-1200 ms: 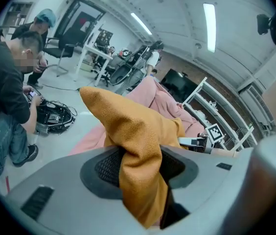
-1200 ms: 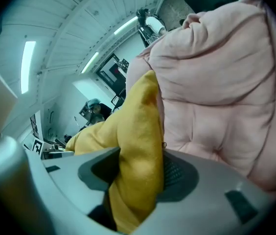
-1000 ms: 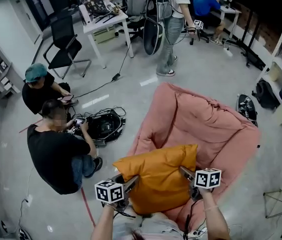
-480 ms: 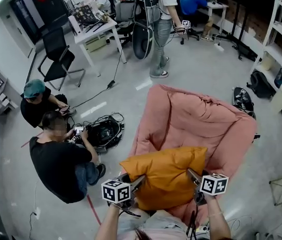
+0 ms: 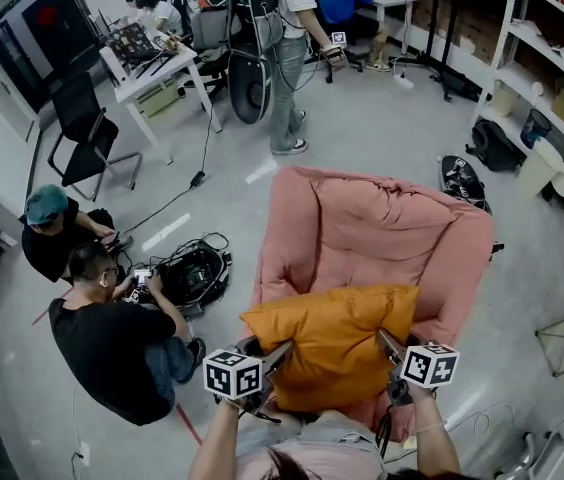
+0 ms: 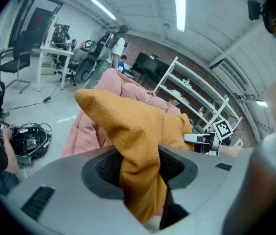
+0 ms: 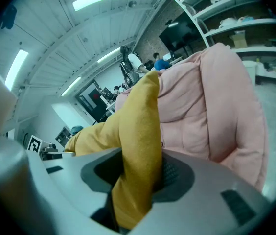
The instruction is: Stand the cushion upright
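1. Cushion and grip: the plump mustard-yellow fabric cushion (image 5: pixel 332 343) is held by its two near corners. The left gripper (image 5: pixel 274 356) has its jaws drawn narrow on a fold of the yellow cloth, which bunches between the dark ribbed pads (image 6: pixel 106 168). The right gripper (image 5: pixel 388 344) has the opposite corner between its pads, and its jaws are closing on it.
2. Place: the cushion hangs over the front edge of the seat of the pink padded armchair (image 5: pixel 362 233). It is tilted, with its far edge towards the backrest, and I judge it not yet upright.
3. What could go wrong: each hold is on loose cover cloth rather than the filling. A quick lift could pull the fabric out of the pads, and the cushion would sag or slide off the seat's front edge. If one corner rises ahead of the other, the cushion would probably twist. The seat looks soft, so once let go the cushion may flop forward unless it leans on the backrest.
4. Around: I see nothing on the seat between cushion and backrest, so the way looks free. Left of the armchair, a crouching person in black (image 5: pixel 112 348) works by an open black case of cables (image 5: pixel 190 273). A second person in a teal cap (image 5: pixel 47 218) sits beyond. A black bag (image 5: pixel 462 178) lies off the armchair's far right corner, and white shelving (image 5: pixel 552 68) lines the right wall. None of these is in the way
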A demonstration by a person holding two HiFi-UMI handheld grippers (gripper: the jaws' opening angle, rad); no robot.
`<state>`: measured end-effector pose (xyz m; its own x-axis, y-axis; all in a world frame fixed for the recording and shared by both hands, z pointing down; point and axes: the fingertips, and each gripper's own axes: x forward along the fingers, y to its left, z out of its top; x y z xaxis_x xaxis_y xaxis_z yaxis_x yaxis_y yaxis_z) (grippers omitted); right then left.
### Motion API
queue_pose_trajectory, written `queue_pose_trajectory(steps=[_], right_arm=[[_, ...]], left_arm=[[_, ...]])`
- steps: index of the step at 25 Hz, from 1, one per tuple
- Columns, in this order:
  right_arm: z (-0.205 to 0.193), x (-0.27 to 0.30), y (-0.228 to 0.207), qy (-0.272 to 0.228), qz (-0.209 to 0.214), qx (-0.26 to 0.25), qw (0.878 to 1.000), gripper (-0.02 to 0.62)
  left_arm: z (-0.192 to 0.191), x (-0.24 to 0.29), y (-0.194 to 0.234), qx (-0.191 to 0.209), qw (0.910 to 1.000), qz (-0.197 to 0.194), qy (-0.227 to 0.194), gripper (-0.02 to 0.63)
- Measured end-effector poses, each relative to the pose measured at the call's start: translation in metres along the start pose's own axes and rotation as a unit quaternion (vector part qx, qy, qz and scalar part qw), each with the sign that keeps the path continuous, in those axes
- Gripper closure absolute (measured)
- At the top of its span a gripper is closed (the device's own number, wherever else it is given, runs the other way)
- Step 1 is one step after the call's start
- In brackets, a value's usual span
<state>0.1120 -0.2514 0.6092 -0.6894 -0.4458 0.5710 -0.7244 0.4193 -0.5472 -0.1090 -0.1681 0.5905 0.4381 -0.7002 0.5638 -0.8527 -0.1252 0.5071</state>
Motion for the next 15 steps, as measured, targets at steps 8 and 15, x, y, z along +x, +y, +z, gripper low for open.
queue_pose_trajectory(steps=[8,15], right_arm=[[0.014,-0.031,-0.002,-0.054,-0.032,0.032,0.998,0.409],[0.027,-0.054,-0.010,-0.105,-0.048,0.061,0.991,0.408]], left_arm=[[0.032,0.010,-0.020,0.049,0.9981,-0.037,-0.006,0.413],[0.061,0.026,-0.039,0.087,0.9938,-0.068,-0.013,0.413]])
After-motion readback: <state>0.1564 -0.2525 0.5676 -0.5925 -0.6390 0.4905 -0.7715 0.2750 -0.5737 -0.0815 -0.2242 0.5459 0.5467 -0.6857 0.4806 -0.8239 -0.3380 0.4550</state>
